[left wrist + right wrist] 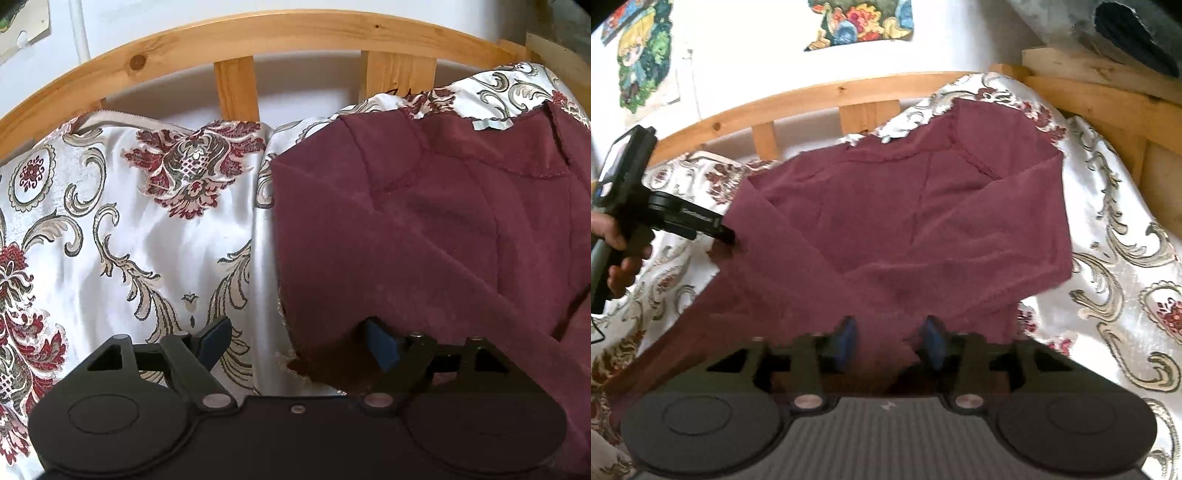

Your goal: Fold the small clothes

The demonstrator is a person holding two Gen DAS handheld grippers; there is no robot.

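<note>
A maroon long-sleeved top (pixel 894 221) is spread on a bed covered by a white satin bedspread (pixel 1115 258) with red and olive floral scrolls, its neckline toward the wooden bed rail (pixel 798 99) at 12 o'clock in the right wrist view. Both sleeves are seen crossed over the body, so the garment is judged to be partly folded. The right hand-held gripper (pixel 890 345) is at the hem end, at 6 o'clock, with its jaws about half apart; cloth lies between the 2 blue pads (pixel 847 339), but whether they press on it cannot be told. The left hand-held gripper (pixel 301 341) has its jaws wide apart at the garment's side edge: 1 finger is over the bare bedspread and the other is half hidden by the maroon edge, and nothing is clamped. In the right wrist view that tool is seen at 9 o'clock, held by a hand (pixel 617 254), its tip touching or just beside the cloth edge. The garment's long axis runs from 6 to 12 o'clock, away from the right hand-held gripper, which is the nearer to the hem. The coming move is judged to be a hem-to-neckline fold along that axis, with the loose crossed sleeves liable to slip.
</note>
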